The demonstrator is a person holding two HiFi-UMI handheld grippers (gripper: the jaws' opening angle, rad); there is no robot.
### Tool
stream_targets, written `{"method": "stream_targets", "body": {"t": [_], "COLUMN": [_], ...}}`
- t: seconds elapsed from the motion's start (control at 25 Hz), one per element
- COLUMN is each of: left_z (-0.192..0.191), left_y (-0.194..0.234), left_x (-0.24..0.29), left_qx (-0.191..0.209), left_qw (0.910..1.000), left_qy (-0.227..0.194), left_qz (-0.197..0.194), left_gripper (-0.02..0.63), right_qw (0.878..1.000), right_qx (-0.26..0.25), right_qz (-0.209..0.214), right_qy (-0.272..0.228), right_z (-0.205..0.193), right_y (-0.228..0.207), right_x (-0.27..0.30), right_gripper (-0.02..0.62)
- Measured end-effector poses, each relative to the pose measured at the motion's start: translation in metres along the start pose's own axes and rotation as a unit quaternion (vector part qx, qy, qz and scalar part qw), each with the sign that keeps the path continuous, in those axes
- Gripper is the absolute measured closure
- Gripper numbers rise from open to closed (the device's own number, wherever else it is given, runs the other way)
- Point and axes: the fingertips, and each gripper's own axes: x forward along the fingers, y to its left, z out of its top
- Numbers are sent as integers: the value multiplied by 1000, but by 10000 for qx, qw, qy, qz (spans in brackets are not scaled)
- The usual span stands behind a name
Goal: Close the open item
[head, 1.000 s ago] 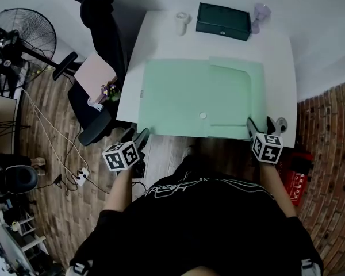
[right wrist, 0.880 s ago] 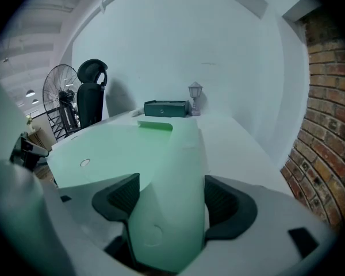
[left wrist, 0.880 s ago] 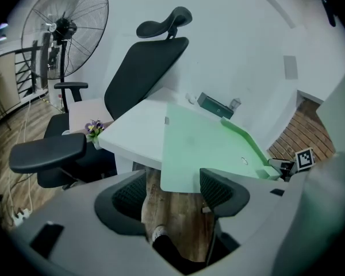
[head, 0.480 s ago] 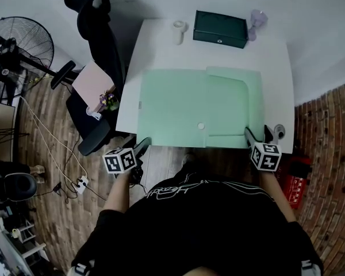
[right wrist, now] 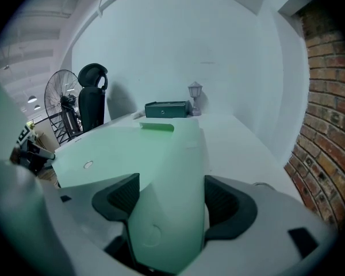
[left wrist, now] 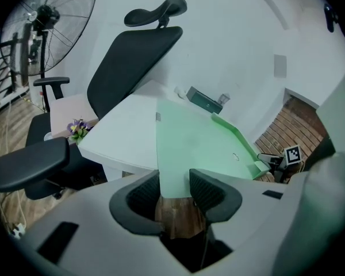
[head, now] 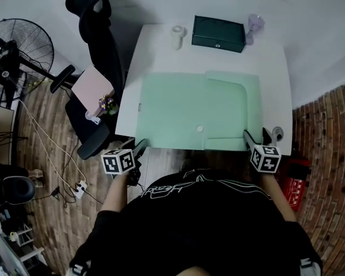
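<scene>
A pale green folder (head: 195, 111) lies open and flat on the white table (head: 273, 68), with a white snap button (head: 200, 129) near its front edge. My left gripper (head: 142, 146) is at the folder's near left corner, which overhangs the table edge. In the left gripper view that corner of the folder (left wrist: 187, 140) reaches between the jaws of the left gripper (left wrist: 173, 188); they are closing and still stand apart. My right gripper (head: 256, 135) is at the near right corner. There the folder's narrower right flap (right wrist: 161, 154) runs between the wide jaws of the right gripper (right wrist: 167, 197).
At the table's far edge stand a dark green box (head: 218, 33), a white cup (head: 177, 36) and a small purple lantern (head: 253, 25). A black office chair (head: 100, 45) and a fan (head: 17, 45) are to the left. A brick wall (head: 328, 154) and a red crate (head: 293, 180) are to the right.
The head view has shifted a little, so the table sits lower in the picture. Both grippers stay at the folder's near corners, and the folder lies flat as before.
</scene>
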Motion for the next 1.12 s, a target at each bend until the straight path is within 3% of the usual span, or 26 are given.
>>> {"method": "stream_targets", "body": {"t": [0.24,0.48,0.68,0.88,1.12], "left_z": [15,51,71,89,106], "left_y": [-9,-32,-63,-97,-140], "left_x": [-13,-42,-61,-79,-90], "left_qx": [104,98,183,376,649], "left_qw": [9989,9928,9881,9821,9763], "left_qy": [-234,-905,-1281,-1637,-1885], "left_qz": [382,776,837,850,843], "left_gripper": [448,489,522,538,551], "right_qw": [9989,9963,9934,9894,9864], "right_qx": [205,159,130,292,137], "right_qz": [417,825,1124,1415,1637], "right_qy": [7,160,199,150,-78], "right_z": [-1,-2,-2,1,12], "right_y": [2,8,7,8,7], "right_x": [-5,-11,-12,-14,-21], "right_gripper": [242,245,275,275,267]}}
